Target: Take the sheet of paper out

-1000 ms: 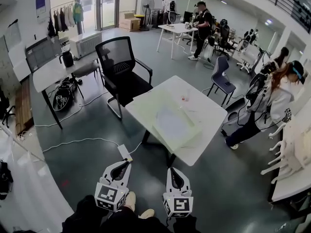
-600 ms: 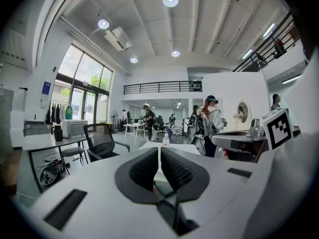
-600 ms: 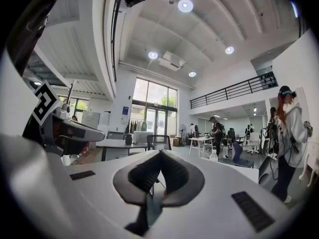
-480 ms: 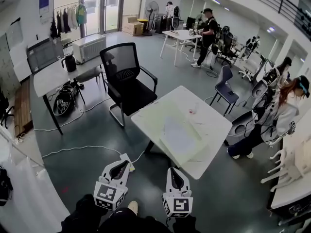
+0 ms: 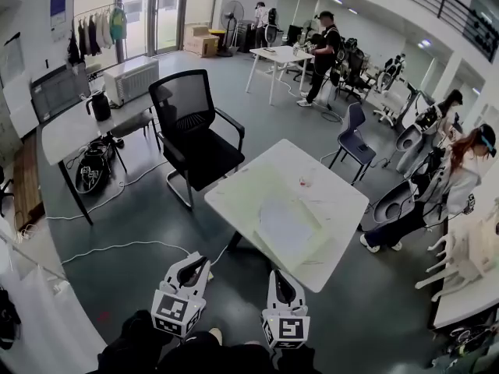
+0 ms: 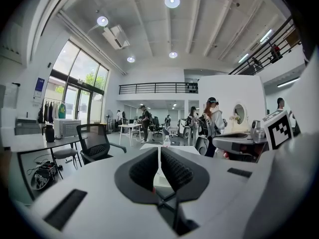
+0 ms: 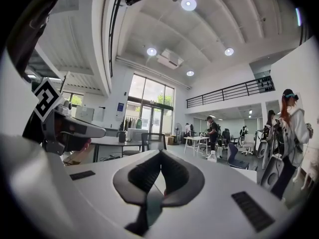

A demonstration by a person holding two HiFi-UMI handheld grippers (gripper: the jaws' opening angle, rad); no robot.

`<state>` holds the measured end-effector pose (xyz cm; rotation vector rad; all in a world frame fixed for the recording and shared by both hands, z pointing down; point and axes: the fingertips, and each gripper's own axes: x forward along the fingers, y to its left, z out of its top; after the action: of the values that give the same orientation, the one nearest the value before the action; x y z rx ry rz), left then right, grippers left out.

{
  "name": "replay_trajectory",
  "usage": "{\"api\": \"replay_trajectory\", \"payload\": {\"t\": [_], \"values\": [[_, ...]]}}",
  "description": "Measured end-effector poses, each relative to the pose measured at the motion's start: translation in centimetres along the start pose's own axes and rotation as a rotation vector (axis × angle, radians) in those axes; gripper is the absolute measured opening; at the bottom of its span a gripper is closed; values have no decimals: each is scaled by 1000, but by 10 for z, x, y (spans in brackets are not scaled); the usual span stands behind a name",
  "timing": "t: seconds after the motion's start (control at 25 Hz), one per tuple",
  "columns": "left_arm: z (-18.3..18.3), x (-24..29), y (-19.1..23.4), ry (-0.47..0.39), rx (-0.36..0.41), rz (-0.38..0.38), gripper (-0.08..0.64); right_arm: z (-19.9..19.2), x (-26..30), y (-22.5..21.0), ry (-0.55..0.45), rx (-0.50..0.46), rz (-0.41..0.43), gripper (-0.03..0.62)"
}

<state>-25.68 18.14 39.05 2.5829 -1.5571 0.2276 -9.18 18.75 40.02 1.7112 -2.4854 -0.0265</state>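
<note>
We are wearing dark clothing (image 5: 136,351); our white left hand-held gripper (image 5: 196,268) and right hand-held gripper (image 5: 277,280) are showing black pads (image 6: 143,169) and square-marked cubes (image 5: 175,315).

The table (image 5: 337,202) stands before you. Your left gripper (image 5: 198,266) and right gripper (image 5: 277,278) sit side by side, short of its near edge. On the table, toward you, lies what seems to be the sheet of paper (image 5: 284,224). The armchair (image 5: 191,131) stands left of the table and a smaller chair (image 5: 355,135) behind it.
</note>
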Motion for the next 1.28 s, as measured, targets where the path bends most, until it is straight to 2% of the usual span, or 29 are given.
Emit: {"api": "replay_trajectory", "payload": {"t": [0.32,0.64,1.28], "values": [[3,50,-15,10,9,-71,35,-12,9,-43,22,15,-76,17],[8,125,-32,39,24,-101,35,-24,43,-113,27,48,-114,17],[29,283,-65,79,15,-84,35,-41,131,-254,56,83,-88,17]]}}
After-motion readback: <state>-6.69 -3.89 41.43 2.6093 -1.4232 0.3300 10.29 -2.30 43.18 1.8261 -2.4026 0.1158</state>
